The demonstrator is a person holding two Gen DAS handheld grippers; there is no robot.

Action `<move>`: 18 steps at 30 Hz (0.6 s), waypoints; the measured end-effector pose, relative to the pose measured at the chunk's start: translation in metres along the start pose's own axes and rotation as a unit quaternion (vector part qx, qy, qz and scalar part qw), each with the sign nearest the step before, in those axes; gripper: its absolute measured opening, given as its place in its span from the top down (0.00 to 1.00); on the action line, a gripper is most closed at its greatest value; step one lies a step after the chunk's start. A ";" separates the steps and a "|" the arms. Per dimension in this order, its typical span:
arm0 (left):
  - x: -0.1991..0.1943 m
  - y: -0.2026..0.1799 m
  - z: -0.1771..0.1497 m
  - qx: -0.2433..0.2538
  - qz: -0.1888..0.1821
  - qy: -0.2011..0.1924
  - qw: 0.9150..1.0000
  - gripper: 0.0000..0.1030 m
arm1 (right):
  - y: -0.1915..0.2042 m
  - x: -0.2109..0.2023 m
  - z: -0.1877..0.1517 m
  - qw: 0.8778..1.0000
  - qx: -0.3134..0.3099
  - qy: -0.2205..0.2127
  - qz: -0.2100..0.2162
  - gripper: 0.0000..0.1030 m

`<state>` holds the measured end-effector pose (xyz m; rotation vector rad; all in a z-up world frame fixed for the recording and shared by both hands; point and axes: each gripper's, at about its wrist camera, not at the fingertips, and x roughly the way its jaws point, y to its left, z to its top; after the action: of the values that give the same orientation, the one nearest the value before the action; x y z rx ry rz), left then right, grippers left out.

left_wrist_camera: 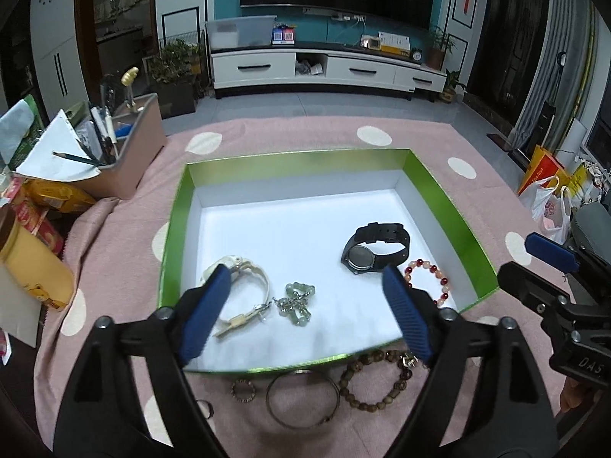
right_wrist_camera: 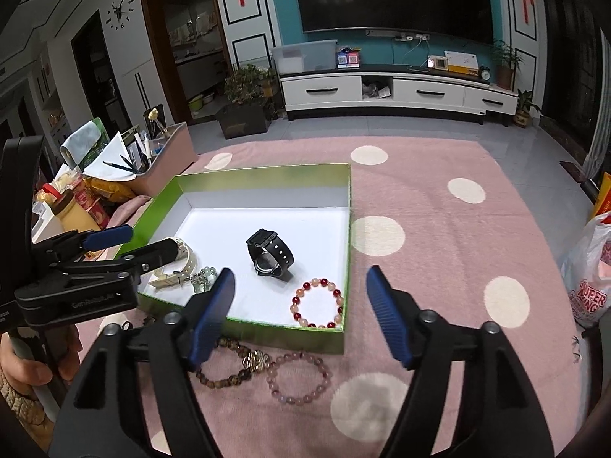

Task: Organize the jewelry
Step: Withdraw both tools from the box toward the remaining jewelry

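Left wrist view showed the box (left_wrist_camera: 173,206) holding both watches and two bracelets; a bangle (left_wrist_camera: 303,397) and beads (left_wrist_camera: 376,381) waited outside, so both grippers' fingers (left_wrist_camera: 206,315) stood apart, empty, ready.

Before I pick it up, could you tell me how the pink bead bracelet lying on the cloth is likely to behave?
The pink bead bracelet is a loop of separate round beads, so it will probably droop from the pinch rather than stay circular. The smooth beads may slip between the pads. It looks light, and the soft pink cloth should limit rolling.
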<state>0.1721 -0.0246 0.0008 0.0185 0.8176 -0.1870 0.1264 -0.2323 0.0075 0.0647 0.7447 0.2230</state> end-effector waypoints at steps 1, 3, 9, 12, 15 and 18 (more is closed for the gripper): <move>-0.006 0.000 -0.002 -0.002 0.004 -0.004 1.000 0.10 | 0.000 -0.004 -0.001 1.000 0.000 0.000 -0.001 0.23; -0.015 0.001 -0.005 -0.005 0.003 -0.009 1.000 0.07 | 0.000 -0.012 -0.005 1.000 0.001 -0.001 -0.003 0.14; -0.039 0.004 -0.014 -0.019 0.007 -0.010 1.000 0.02 | 0.006 -0.031 -0.017 1.000 -0.001 0.010 0.005 0.10; -0.052 0.005 -0.021 -0.026 0.009 -0.014 1.000 0.02 | 0.009 -0.039 -0.023 1.000 0.000 0.016 0.009 0.10; -0.065 0.005 -0.028 -0.031 0.012 -0.016 0.999 0.02 | 0.012 -0.047 -0.030 1.000 0.002 0.020 0.012 0.10; -0.076 0.006 -0.035 -0.037 0.014 -0.021 0.999 0.02 | 0.014 -0.053 -0.036 1.000 0.007 0.022 0.015 0.10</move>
<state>0.0970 -0.0036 0.0321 -0.0445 0.7808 -0.1300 0.0613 -0.2310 0.0180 0.0840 0.7903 0.2486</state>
